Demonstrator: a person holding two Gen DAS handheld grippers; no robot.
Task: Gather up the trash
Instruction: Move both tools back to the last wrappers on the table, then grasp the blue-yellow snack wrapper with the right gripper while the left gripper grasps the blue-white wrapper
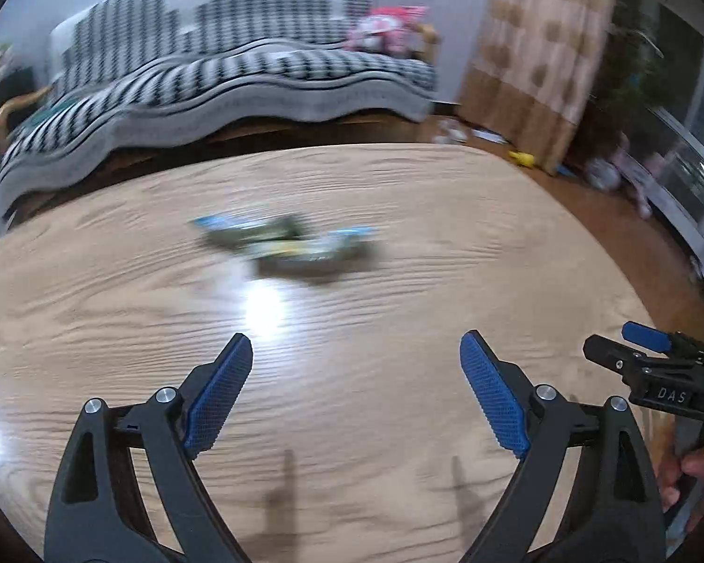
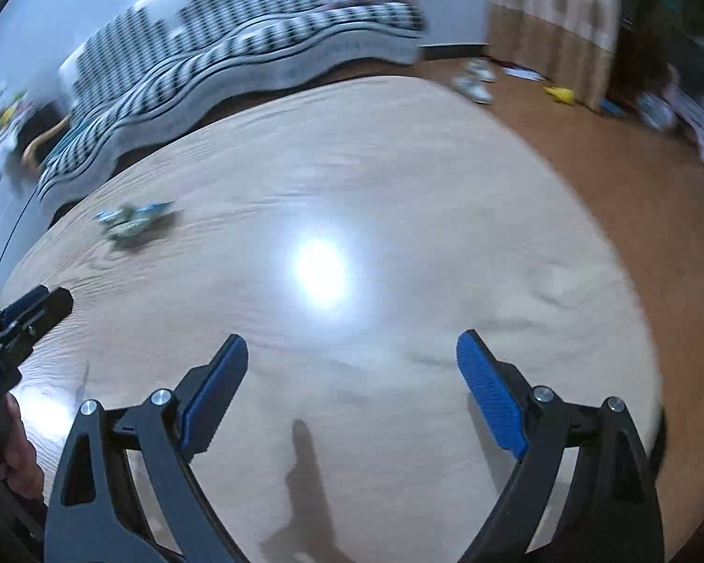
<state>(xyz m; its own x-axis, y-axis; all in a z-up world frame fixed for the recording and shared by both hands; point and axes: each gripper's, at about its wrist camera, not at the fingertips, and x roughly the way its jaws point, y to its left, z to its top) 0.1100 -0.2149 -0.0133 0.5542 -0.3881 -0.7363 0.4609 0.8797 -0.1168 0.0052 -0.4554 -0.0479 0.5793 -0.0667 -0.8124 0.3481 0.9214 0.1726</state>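
Observation:
Crumpled green, blue and white wrappers (image 1: 286, 246) lie on the light wooden table (image 1: 117, 319), blurred, ahead of my left gripper (image 1: 356, 352). That gripper is open and empty above the table, well short of the wrappers. My right gripper (image 2: 352, 352) is open and empty over bare table (image 2: 446, 216). In the right wrist view the wrappers (image 2: 133, 220) lie far to the left. The right gripper also shows at the right edge of the left wrist view (image 1: 633, 352). The left gripper shows at the left edge of the right wrist view (image 2: 28, 309).
A sofa with a black-and-white patterned cover (image 1: 220, 75) stands beyond the table's far edge. A curtain (image 1: 539, 47) hangs at the right. Shoes (image 2: 474, 79) and small toys (image 1: 523, 158) lie on the brown floor to the right.

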